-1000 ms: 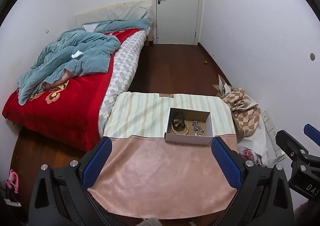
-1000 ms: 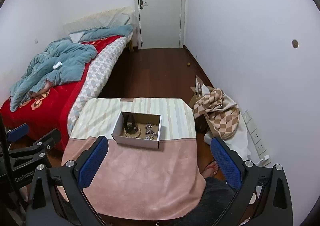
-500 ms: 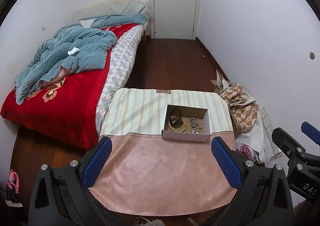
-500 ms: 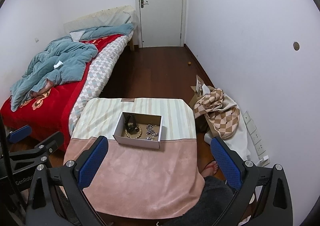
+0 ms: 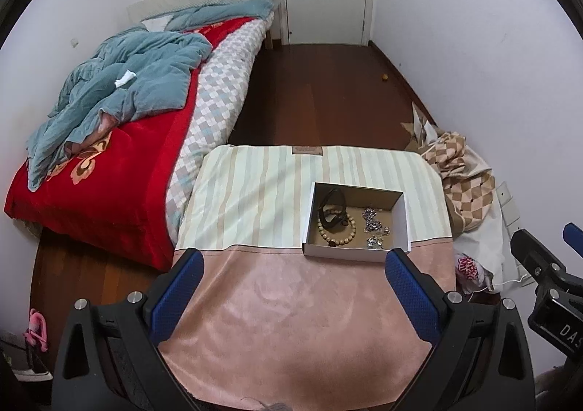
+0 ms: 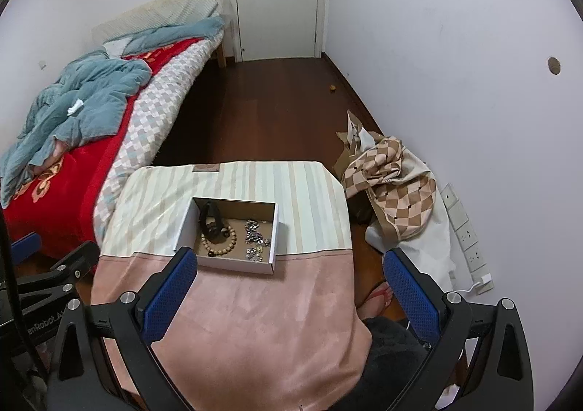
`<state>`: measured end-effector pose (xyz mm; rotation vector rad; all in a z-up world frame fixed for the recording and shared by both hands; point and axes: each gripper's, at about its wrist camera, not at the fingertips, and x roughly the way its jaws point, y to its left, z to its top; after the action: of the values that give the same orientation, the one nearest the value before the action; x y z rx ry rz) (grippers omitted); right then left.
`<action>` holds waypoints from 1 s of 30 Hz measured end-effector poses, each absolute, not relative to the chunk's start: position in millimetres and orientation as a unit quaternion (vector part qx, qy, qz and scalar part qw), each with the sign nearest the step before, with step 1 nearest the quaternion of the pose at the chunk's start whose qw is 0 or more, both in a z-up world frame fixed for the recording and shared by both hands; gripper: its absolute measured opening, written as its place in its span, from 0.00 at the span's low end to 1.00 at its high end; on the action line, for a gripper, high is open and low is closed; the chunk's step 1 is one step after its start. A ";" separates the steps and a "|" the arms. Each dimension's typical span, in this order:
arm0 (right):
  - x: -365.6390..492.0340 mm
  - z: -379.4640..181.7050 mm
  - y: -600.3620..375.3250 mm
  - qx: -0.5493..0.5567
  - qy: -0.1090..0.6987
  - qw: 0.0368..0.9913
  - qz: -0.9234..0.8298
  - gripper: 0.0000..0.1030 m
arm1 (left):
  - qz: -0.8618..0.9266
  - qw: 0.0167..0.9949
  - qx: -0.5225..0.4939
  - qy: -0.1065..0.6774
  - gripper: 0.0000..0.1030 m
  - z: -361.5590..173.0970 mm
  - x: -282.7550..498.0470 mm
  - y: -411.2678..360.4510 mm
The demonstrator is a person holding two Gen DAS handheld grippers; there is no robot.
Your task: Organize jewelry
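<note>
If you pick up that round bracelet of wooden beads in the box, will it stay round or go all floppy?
The bead bracelet would probably sag from its ring shape, since it looks like separate beads on a string. It is likely light. A black band lies across it in the box, so that may drag along.

Open white box [image 5: 355, 252] holds wooden bead bracelet [image 5: 337, 230], silver jewelry [image 5: 375, 232].

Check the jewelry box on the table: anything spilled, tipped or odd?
Nothing spilled. The box sits flat on the table, with the bead bracelet, dark band and silver pieces loosely mixed inside.
</note>
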<state>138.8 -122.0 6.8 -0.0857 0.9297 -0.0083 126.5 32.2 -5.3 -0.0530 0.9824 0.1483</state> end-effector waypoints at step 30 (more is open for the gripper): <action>185.1 -27.0 -116.4 -0.038 0.488 0.872 -0.008 1.00 | 0.062 0.862 -0.039 0.502 0.99 -20.0 161.4 31.5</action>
<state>185.1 -116.4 -27.0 -0.0786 1.0209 -0.0161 161.4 31.5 -20.0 -0.0820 1.0538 0.1309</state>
